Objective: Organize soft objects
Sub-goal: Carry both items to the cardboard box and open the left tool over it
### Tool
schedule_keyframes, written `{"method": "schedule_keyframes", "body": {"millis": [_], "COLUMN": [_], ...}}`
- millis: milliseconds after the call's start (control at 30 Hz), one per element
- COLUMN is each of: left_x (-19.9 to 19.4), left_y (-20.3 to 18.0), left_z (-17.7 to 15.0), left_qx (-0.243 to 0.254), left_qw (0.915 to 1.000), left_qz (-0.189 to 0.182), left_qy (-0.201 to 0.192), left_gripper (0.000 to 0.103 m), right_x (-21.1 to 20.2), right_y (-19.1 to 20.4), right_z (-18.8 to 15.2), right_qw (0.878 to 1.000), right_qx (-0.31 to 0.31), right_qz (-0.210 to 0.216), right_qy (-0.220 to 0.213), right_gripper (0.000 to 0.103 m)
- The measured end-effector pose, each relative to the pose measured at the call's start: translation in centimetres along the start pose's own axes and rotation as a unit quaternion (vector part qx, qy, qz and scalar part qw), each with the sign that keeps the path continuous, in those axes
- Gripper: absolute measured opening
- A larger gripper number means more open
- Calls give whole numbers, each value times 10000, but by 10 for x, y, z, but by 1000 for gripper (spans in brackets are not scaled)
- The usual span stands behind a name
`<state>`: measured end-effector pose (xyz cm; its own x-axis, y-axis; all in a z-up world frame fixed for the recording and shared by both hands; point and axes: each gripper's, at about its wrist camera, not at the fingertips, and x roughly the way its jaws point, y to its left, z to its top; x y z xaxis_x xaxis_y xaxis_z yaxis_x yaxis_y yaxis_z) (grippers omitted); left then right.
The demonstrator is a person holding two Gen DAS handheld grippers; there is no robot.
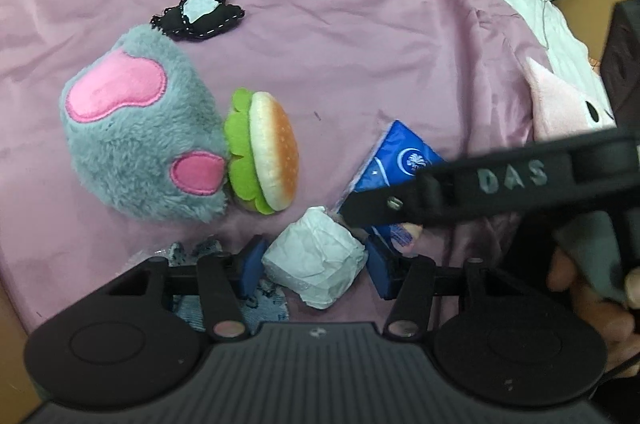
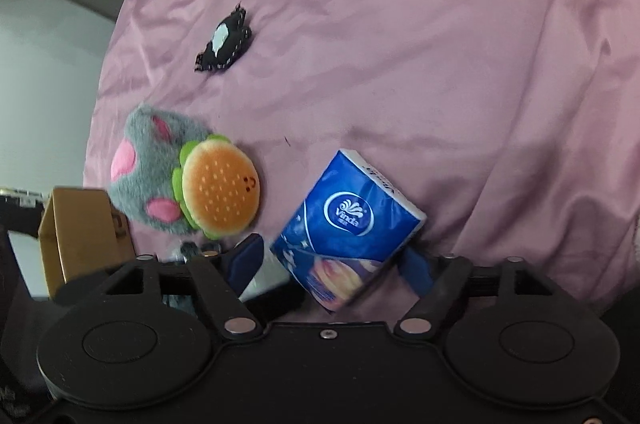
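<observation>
The left gripper [image 1: 314, 264] has its jaws around a crumpled white paper wad [image 1: 316, 258]. The right gripper [image 2: 334, 260] has its jaws apart around a blue tissue pack [image 2: 348, 220], its bottom corner hidden.

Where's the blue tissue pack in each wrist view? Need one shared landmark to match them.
Left wrist: blue tissue pack sits right of centre, partly hidden behind the right gripper's black finger.
Right wrist: it sits low and centre, tilted, between the right gripper fingers.
Shared landmark: the plush burger, to the pack's left in both views.
</observation>
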<state>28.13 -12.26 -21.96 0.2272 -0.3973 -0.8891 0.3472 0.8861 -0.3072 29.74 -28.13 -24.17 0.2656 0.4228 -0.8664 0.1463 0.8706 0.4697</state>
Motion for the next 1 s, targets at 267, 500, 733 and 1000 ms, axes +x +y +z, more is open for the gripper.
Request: {"method": "schedule_keyframes", "body": {"millis": [267,500,733,1000], "left_x": [-26,-52,-78,-108], "left_y": [5,10,20,32], "left_z": [-6,-16,-24,-34], "left_qx": [-161,-299,-456,-520], "left_qw": [9995,9978,9949,9894], "left_qz": [6,89,234,244], "left_qy": [-271,-582,-872,-1331], "left_gripper": [53,53,53,53], "right_x": [-2,8,-10,-38], "right_y": [1,24,27,56], "right_z": [-1,-3,-11,-28], "right_qw": [9986,9949,9923,9903], "right_qx": [284,107,128,-157], "right_qz": [-304,-819,-965,-936], "right_qy": [-333,-581,-762,-1018], "right_gripper": [60,65,57,57]}}
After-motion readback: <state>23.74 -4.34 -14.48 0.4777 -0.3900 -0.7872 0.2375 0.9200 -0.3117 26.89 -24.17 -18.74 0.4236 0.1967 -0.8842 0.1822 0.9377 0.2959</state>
